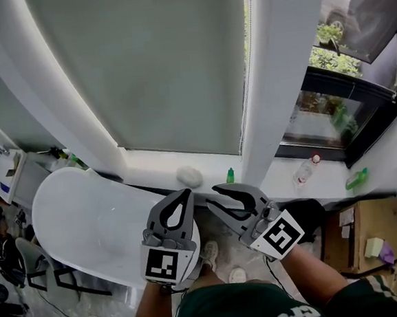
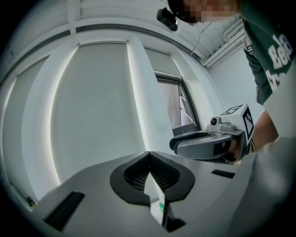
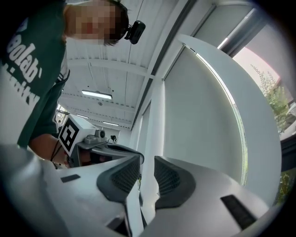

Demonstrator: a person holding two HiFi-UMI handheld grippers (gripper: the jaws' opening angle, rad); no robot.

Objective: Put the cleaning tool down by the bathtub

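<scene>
A white rounded sponge-like pad point(image 1: 189, 176), which may be the cleaning tool, lies on the window ledge just behind the white bathtub point(image 1: 79, 220). Both grippers are raised in front of the person, below the ledge. My left gripper point(image 1: 181, 192) is shut with its tips touching and nothing between them; in its own view the left gripper point(image 2: 149, 154) points at the window blind. To its right, my right gripper point(image 1: 212, 195) is open, and in its own view the right gripper point(image 3: 147, 161) shows a gap between empty pads. Neither gripper touches the pad.
On the ledge stand a small green bottle point(image 1: 230, 176), a clear bottle with a red cap point(image 1: 304, 171) and a green item point(image 1: 357, 178). A cardboard box point(image 1: 367, 233) sits at the right. Chairs and clutter point(image 1: 14, 267) fill the lower left. The person's feet point(image 1: 210, 253) are on the floor.
</scene>
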